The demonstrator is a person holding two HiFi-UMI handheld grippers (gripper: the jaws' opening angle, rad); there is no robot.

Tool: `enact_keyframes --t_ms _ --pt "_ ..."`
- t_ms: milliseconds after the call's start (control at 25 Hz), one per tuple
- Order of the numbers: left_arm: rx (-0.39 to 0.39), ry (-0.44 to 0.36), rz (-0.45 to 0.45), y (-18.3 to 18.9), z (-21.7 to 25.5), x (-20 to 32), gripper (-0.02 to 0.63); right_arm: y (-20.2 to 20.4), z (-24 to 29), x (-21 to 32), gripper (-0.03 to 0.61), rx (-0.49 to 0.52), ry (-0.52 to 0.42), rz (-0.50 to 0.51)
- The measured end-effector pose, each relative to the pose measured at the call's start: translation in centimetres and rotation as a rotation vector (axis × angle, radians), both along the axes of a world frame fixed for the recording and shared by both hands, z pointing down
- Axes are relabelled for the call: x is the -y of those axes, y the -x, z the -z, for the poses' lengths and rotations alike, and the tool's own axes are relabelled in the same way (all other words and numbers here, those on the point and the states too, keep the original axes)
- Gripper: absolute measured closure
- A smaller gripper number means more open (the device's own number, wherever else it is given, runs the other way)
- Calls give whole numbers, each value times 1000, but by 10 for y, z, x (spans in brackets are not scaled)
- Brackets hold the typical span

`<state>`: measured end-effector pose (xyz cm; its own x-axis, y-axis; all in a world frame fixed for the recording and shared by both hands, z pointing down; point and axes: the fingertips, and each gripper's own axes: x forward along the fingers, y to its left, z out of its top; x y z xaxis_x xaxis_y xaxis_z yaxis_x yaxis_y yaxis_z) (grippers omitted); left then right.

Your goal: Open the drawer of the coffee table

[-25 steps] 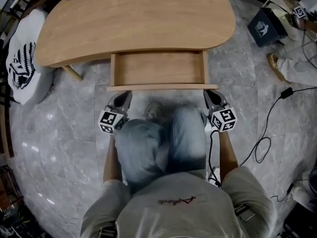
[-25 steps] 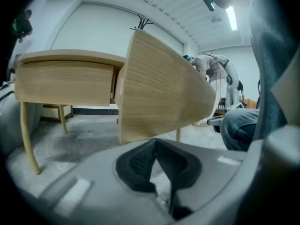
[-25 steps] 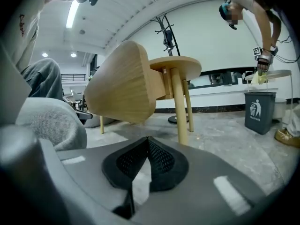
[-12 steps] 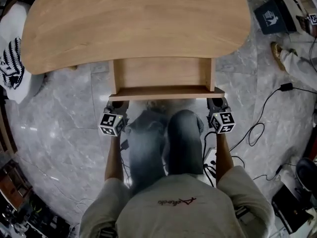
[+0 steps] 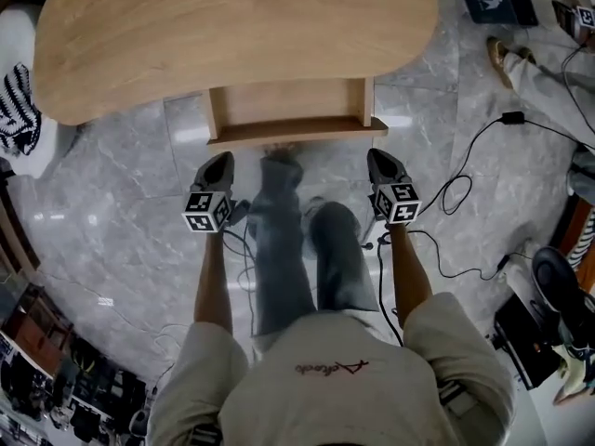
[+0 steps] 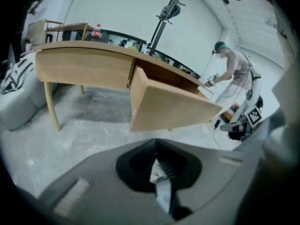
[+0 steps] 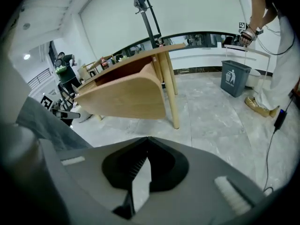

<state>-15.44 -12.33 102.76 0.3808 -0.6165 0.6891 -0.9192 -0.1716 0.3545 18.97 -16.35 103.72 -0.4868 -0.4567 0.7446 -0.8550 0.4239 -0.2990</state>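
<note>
In the head view, the light wooden coffee table (image 5: 232, 26) with a rounded, kidney-shaped worktop fills the upper part of the picture. Its shallow wooden drawer (image 5: 293, 110) stands pulled out from under the near edge, toward the person. The left gripper (image 5: 221, 160) hangs over the grey marble floor (image 5: 121, 212), just below the drawer's left front corner and apart from it. The right gripper (image 5: 376, 155) sits likewise below the right front corner, touching nothing. Both point toward the drawer front, with the person's jean-clad legs (image 5: 307, 249) between them. Black cables (image 5: 456, 189) trail over the floor to the right.

In the left gripper view, the left gripper (image 6: 157, 165) is clenched, its jaws pressed together with nothing between them. Ahead and above them the drawer (image 6: 168, 107) juts out of the coffee table (image 6: 79, 67), its plain front panel facing the camera and well clear of the jaws. A red-capped bottle (image 6: 96, 32) stands on the worktop farther back. At the right edge a gripper's marker cube (image 6: 254, 116) shows, and a person (image 6: 232, 69) stands in the background.

In the right gripper view, the right gripper (image 7: 140, 170) is also clenched and empty. The open drawer (image 7: 122, 100) lies ahead and to the left of the jaws, apart from them, beside a slim leg of the coffee table (image 7: 169, 88). A grey-blue waste bin (image 7: 233, 76) stands on the floor to the right.
</note>
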Motion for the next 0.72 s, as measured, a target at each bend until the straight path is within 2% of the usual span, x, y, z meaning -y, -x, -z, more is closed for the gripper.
enact_keyframes --t_ms 120,400,520,720 --pt "-4 39 2 -6 40 -12 614 -2 41 -11 574 -7 37 5" --pt "4 51 -7 -18 154 -12 614 -2 143 -22 573 -32 87 12" --pt "6 20 -12 -19 213 -4 614 6 198 -14 574 -23 67 3" --pt "14 -60 -37 -26 310 30 614 33 300 24 574 21 -29 13"
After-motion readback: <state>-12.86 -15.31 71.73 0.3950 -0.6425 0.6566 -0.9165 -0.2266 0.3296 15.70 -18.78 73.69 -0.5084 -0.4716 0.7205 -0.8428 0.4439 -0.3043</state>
